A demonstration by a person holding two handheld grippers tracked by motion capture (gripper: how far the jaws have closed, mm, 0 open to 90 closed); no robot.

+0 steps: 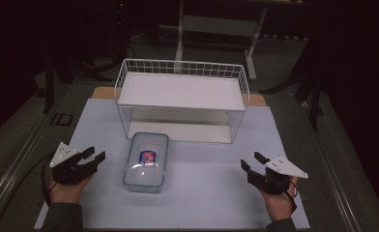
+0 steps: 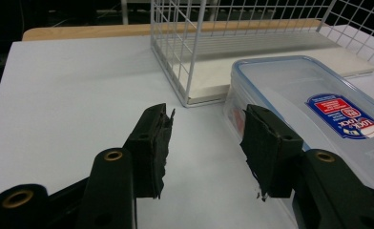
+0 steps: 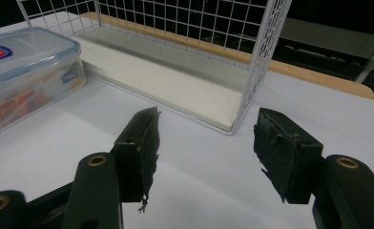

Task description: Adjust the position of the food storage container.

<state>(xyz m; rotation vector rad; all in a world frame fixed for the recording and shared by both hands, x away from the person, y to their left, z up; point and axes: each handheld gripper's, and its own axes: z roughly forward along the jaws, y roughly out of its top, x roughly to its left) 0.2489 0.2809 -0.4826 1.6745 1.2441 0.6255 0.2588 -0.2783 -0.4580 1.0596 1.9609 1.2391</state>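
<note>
The room is dark all around, with the legs of another pale table frame faintly visible beyond; only the bench (image 1: pixel 202 193) is lit, its top covered by a white sheet with a strip of bare wood showing along the far edge. Toward the far edge, about the middle, stands a white wire rack (image 1: pixel 182 99) with a flat white shelf on top and a white board at its foot.

Just in front of the rack's left end lies a clear plastic food box (image 1: pixel 146 162), its lid on and rimmed in blue, long side running from front to back. A red and blue sticker (image 2: pixel 345 116) sits on the lid; in the left gripper view the words "LOCK" can be made out on it, the finer print too small to read. In the right gripper view another small blue label marks the box's side wall, and something orange shows through the plastic.

The left hand-held gripper (image 1: pixel 93 158) rests near the bench's left front corner, jaws spread apart and empty, its right jaw just beside the box. The right hand-held gripper (image 1: pixel 251 163) sits toward the right front corner, well apart from the box, its jaws likewise wide and holding nothing.
</note>
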